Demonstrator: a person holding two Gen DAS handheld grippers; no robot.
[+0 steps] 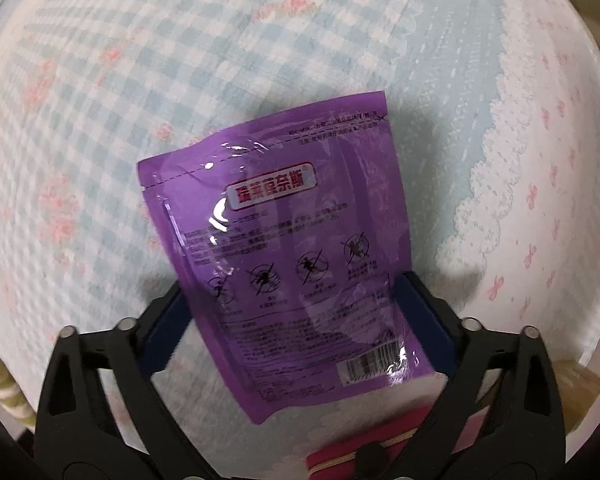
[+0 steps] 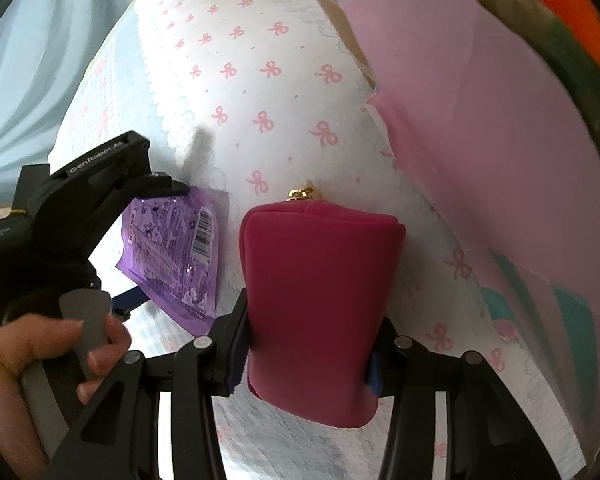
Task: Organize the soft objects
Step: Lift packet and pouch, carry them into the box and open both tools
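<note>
A glossy purple pouch [image 1: 288,248] with printed text and a barcode hangs between the blue pads of my left gripper [image 1: 296,312], which is shut on its lower half and holds it above the bed. The pouch also shows in the right wrist view [image 2: 176,248], beside the left gripper's black body [image 2: 72,208]. My right gripper [image 2: 306,344] is shut on a magenta zip pouch [image 2: 320,280] with a gold zipper pull [image 2: 300,194] and holds it upright. A strip of that magenta pouch [image 1: 364,456] shows at the bottom of the left wrist view.
The bed is covered by a blue-and-white checked quilt with pink flowers [image 1: 140,80] and a white sheet with pink bows [image 2: 268,80]. A pink sheet [image 2: 480,120] lies at the right. Something orange [image 2: 560,8] sits at the top right.
</note>
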